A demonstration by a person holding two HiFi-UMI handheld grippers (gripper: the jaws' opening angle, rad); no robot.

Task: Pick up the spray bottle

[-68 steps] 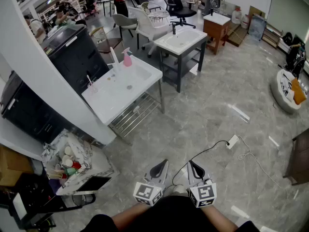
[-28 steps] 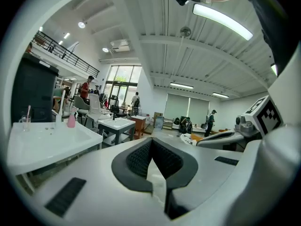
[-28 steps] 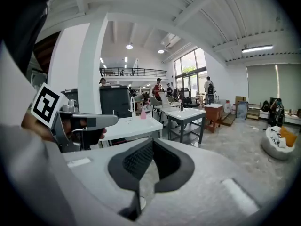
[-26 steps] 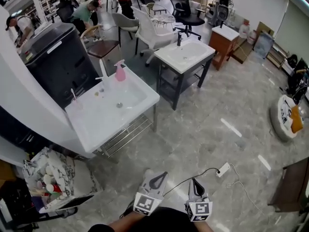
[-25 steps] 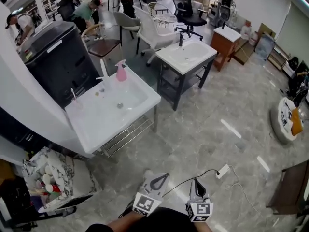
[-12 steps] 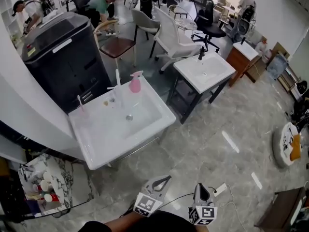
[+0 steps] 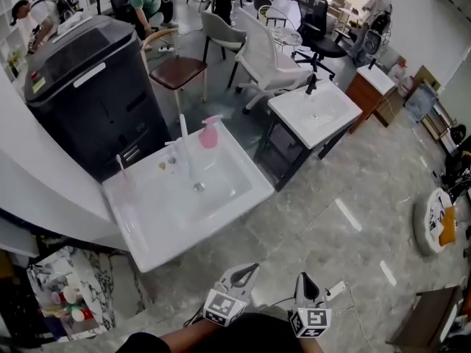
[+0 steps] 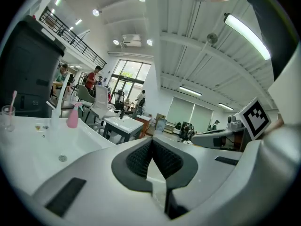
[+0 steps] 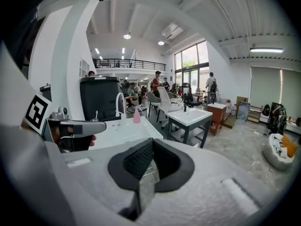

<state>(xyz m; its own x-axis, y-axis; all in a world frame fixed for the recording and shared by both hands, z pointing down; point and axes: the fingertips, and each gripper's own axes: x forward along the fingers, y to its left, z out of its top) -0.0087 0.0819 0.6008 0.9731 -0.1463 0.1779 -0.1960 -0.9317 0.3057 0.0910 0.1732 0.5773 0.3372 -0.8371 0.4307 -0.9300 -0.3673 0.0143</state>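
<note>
A pink spray bottle (image 7: 210,133) stands upright at the back rim of a white washbasin (image 7: 221,212), just right of its tall white tap (image 7: 183,126). The bottle (image 8: 73,116) shows far off at the left in the left gripper view, and the bottle (image 9: 137,115) shows small at centre in the right gripper view. My left gripper (image 7: 249,271) and right gripper (image 7: 304,282) hang side by side at the bottom of the head view, short of the basin's front edge. Both are shut with nothing between the jaws.
A black cabinet (image 7: 88,87) stands behind the basin, a glass with a toothbrush (image 7: 124,173) at its left rim. A second basin on a dark stand (image 7: 315,116) is to the right. Chairs (image 7: 265,54) and people are farther back. A power strip (image 7: 335,290) lies on the floor.
The washbasin and pink bottle have grown larger and slid nearer to the grippers as I walk towards them. Both grippers stay shut and side by side.
</note>
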